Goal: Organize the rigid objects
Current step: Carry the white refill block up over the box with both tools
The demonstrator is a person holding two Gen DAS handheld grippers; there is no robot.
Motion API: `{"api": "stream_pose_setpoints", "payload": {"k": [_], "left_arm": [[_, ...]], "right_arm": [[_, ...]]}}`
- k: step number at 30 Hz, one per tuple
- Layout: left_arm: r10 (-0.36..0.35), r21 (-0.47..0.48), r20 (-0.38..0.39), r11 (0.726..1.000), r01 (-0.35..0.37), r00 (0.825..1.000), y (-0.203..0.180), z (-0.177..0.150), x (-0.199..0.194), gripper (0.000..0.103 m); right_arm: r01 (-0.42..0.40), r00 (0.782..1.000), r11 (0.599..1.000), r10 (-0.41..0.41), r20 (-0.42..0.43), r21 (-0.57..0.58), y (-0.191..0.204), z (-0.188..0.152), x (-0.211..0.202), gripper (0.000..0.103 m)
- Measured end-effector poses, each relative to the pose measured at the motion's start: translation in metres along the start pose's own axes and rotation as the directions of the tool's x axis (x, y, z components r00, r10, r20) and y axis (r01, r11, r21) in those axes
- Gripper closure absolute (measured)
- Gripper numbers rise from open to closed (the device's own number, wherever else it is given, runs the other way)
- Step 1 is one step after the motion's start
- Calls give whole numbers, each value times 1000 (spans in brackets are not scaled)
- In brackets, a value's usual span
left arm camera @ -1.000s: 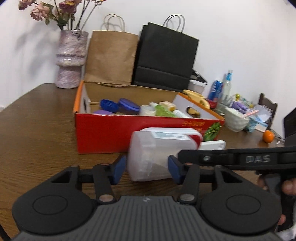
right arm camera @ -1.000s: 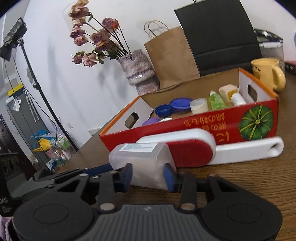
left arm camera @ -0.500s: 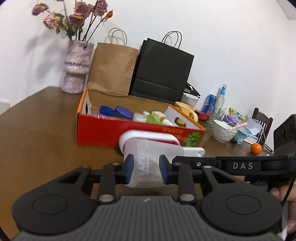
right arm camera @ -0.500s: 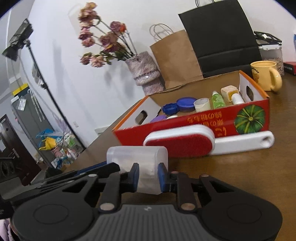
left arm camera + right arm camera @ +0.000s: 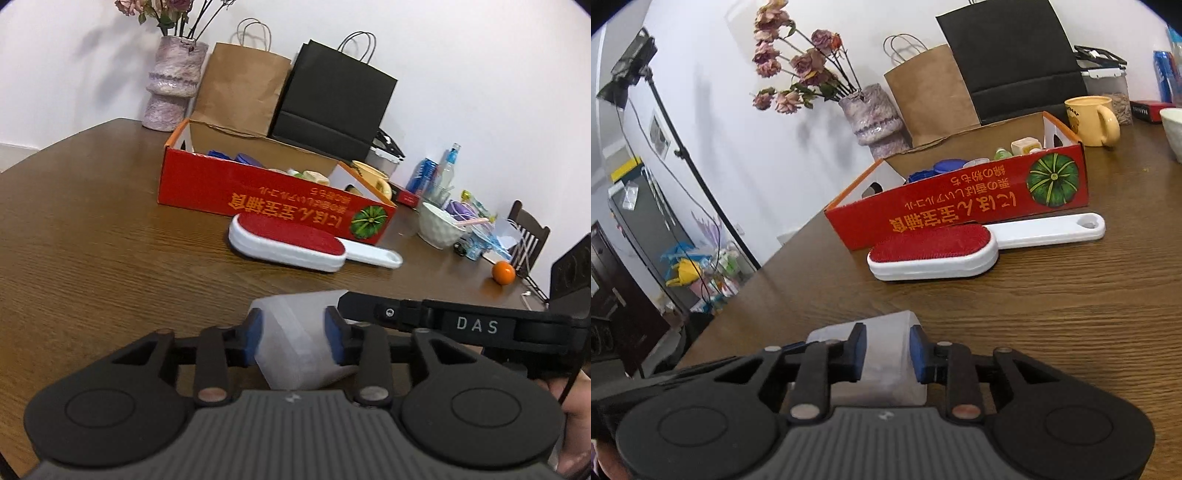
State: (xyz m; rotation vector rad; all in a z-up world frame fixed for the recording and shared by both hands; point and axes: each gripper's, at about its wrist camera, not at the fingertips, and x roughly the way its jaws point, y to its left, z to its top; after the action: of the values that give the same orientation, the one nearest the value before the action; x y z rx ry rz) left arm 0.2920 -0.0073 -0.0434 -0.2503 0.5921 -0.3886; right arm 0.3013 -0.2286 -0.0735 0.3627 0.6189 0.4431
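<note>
A translucent plastic cover [image 5: 295, 314] hangs just above the wooden table, held from two sides. My left gripper [image 5: 293, 334] has its blue pads against the cover's flanks while its jaws are opening. My right gripper [image 5: 888, 350] grips the same cover [image 5: 886, 328], its jaws opening too. One black finger [image 5: 406, 314] of the right gripper reaches in from the right in the left wrist view. The red-and-white lint brush [image 5: 291, 236] [image 5: 931, 243] lies bare on the table against the red cardboard box [image 5: 258, 199] [image 5: 960, 199], which holds several small items.
Behind the box stand a vase [image 5: 173, 85], a brown bag [image 5: 240, 92] and a black bag [image 5: 332, 110]. At the right are a yellow mug [image 5: 1089, 120], a white bowl [image 5: 439, 225], bottles and an orange [image 5: 503, 272]. The table's left edge and a tripod [image 5: 683, 158] show in the right wrist view.
Both grippers drew back from the box with the cover, which slid off the brush. The brush stayed by the box. The jaws pinched the cover narrower, then widened again.
</note>
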Motion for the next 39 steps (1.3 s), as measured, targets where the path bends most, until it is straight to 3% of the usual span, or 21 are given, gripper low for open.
{"api": "stream_pose_setpoints", "payload": {"k": [3,6,10,13,17,22,26,29,35,39], "left_arm": [[-12,-23,-4,1000,12,1000,3,1,4,57],[-21,-21,-7,1000,21,1000,1,1,2,63],[-5,-49,-14,999,4,1000,3,10,-1,78],[-7,-50,24,999,8,1000,1,27,-2,80],[-3,-7,63,1000,4,998,-9,58,12,80],[-44,22,132,999,41,990,-23,132,37,80],[-31,-50,25,998,32,999,-12,194,100,79],[9,-66,-53,998,-12,999,-3,218,150,80],[55,-109,-232,991,-83,971,17,217,238,80],[124,-73,-249,987,-146,961,17,211,270,79]], "right_arm": [[3,1000,1000,-3,8,10,0,-2,4,69],[1,1000,1000,-1,5,7,2,-3,2,70],[1,999,1000,-2,36,23,0,2,-5,85],[-16,998,999,14,59,29,-1,14,-8,86],[9,995,1000,-9,97,1,0,47,-6,86],[-9,982,1000,7,191,11,-11,125,-1,86],[-17,993,996,5,122,93,-44,186,47,86],[6,999,988,-11,33,155,-72,214,92,86],[141,985,972,-120,-121,189,-113,224,169,86],[197,972,967,-171,-159,161,-117,226,197,82]]}}
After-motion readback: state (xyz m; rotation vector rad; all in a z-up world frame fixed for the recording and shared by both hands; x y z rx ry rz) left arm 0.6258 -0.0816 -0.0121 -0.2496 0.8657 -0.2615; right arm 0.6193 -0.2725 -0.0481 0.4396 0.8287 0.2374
